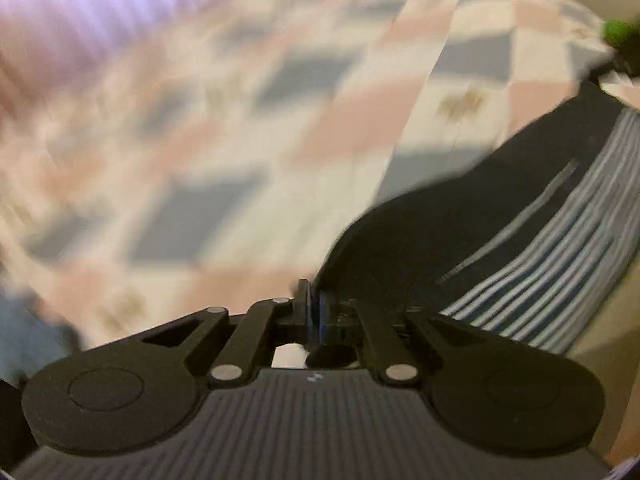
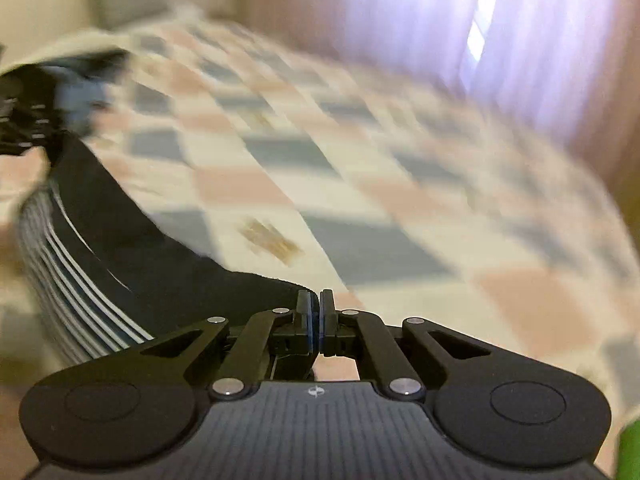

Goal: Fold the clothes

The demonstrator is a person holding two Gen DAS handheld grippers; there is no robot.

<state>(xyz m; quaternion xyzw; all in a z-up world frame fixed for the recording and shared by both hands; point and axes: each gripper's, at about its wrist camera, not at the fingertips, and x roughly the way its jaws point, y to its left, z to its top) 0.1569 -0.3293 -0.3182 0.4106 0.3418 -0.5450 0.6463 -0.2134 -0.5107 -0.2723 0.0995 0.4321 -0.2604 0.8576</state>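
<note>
A dark navy garment (image 1: 440, 232) with a blue-and-white striped part (image 1: 560, 248) hangs stretched between my two grippers above the bed. My left gripper (image 1: 314, 304) is shut on one edge of its dark fabric. From there the cloth runs up to the right, where the right gripper (image 1: 600, 72) shows blurred. In the right wrist view my right gripper (image 2: 320, 304) is shut on the garment (image 2: 132, 248) at another edge. The fabric sweeps away to the left gripper (image 2: 44, 140) at the left border. Both views are smeared by motion.
A patchwork bedspread (image 1: 200, 160) of pink, blue and cream squares lies below and fills most of both views (image 2: 360, 200). Pale curtains with daylight behind (image 2: 460, 20) hang beyond the bed. A green patch (image 2: 632, 452) sits at the lower right edge.
</note>
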